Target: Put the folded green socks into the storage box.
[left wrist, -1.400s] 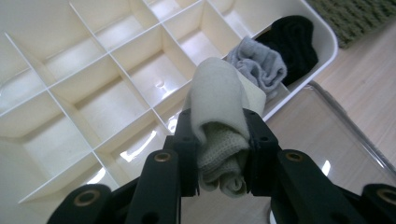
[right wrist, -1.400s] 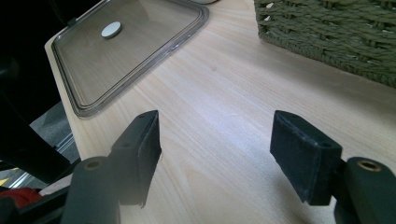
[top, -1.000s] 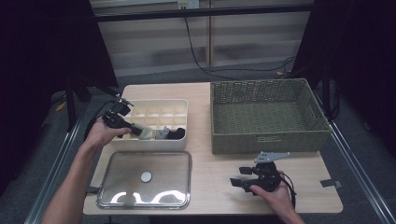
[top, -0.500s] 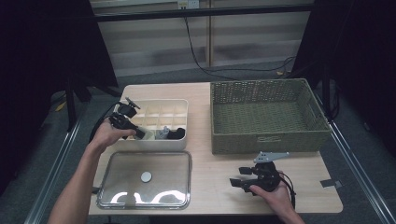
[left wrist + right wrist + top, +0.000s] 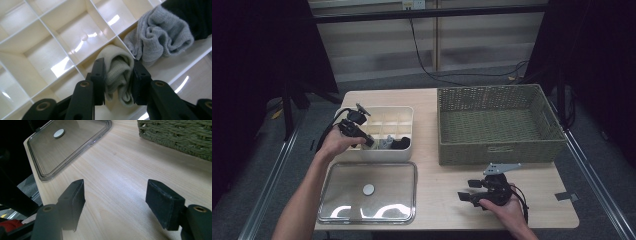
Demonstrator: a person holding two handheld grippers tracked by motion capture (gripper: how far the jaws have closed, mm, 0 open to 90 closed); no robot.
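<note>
2 socks, grey (image 5: 160, 37) + black (image 5: 192, 15), beside cream sock (image 5: 120, 75); divider walls (image 5: 75, 67) hem it.

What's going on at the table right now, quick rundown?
Left gripper shut on cream sock in the divided box. Right gripper open over bare table. Grey sock beside it; nothing blocking.

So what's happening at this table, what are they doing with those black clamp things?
A person holds a pair of tongs in each hand. The left tongs are closed on a rolled cream sock in a compartment of the white divided box; a grey sock lies in the next compartment. The right tongs rest open over the wooden table. The box's clear lid lies beside it, and a green woven basket stands to the right.
</note>
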